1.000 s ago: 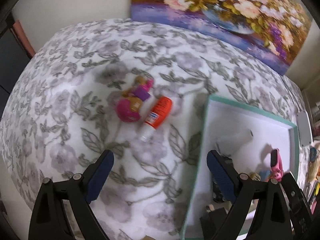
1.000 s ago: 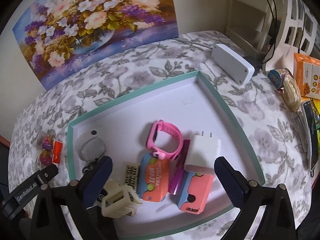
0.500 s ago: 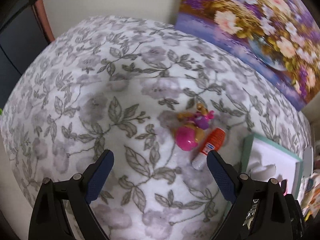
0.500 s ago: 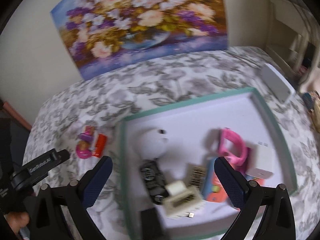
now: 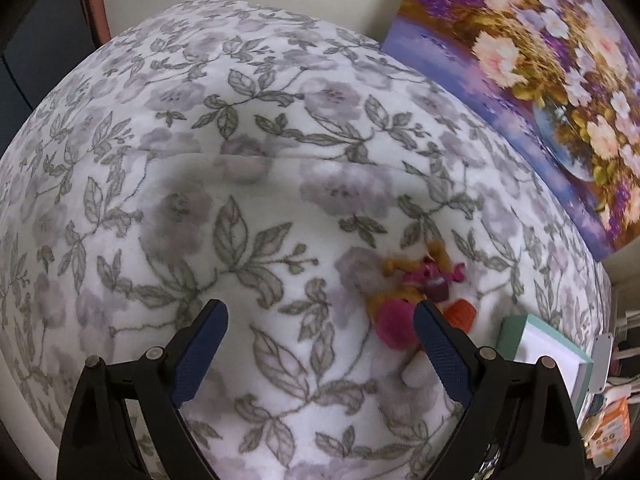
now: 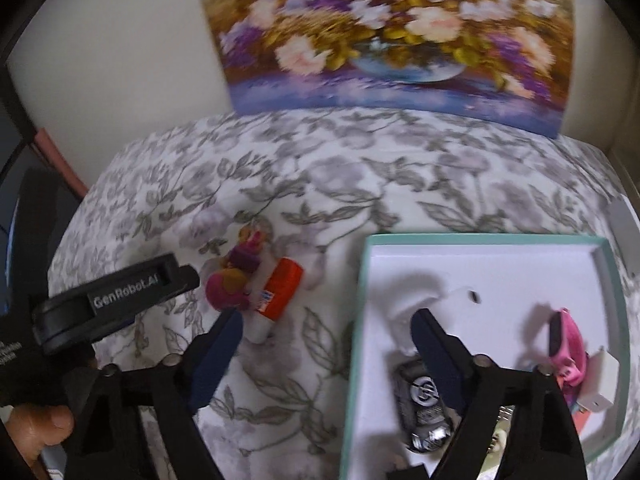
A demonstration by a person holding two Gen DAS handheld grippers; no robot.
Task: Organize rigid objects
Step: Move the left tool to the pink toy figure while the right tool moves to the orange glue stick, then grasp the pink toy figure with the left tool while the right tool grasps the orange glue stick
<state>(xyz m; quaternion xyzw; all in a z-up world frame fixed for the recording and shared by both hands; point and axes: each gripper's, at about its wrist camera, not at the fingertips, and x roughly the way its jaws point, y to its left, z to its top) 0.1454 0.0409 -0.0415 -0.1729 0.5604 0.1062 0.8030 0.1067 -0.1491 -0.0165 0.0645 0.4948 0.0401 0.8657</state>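
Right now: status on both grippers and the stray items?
Left gripper open, empty. Right gripper closing, nothing between pads. Pink toy and orange tube on bedspread, outside tray. Path clear.

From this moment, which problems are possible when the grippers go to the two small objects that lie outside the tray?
1. The pink toy and the orange glue stick lie touching, so fingers closing on one may push the other away.
2. The left gripper and right gripper, whose fingers are closing on nothing, both aim near this pair and may collide.
3. Both views are blurred, so aiming may be imprecise.
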